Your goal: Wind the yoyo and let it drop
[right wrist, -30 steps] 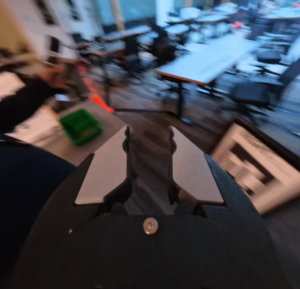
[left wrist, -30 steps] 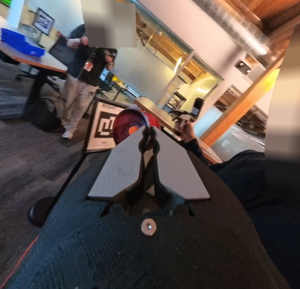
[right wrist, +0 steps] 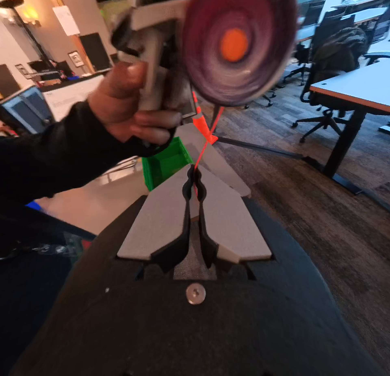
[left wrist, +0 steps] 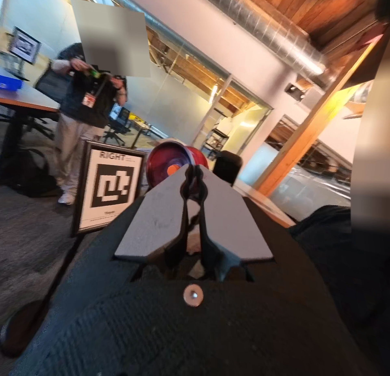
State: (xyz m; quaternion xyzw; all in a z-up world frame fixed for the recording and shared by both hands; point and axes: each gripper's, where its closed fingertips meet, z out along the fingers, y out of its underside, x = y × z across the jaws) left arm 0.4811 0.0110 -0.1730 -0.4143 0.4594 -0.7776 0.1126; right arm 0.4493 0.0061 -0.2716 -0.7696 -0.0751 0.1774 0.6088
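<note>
Left gripper (left wrist: 193, 171) jaws clamped on the yoyo (left wrist: 168, 165), right gripper (right wrist: 194, 173) jaws pinching its string (right wrist: 205, 142).

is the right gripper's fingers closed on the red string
Yes, the fingers are shut with the red string running out between them up to the yoyo.

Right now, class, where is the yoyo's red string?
In the right wrist view, the red string runs from the yoyo above down into the shut right gripper, beside the green bin.

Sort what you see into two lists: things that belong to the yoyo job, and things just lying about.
Job: red yoyo; orange string; left gripper clamping the yoyo; right gripper pinching the string.

Lying about: green bin; orange cone; framed marker sign; office chair.
</note>
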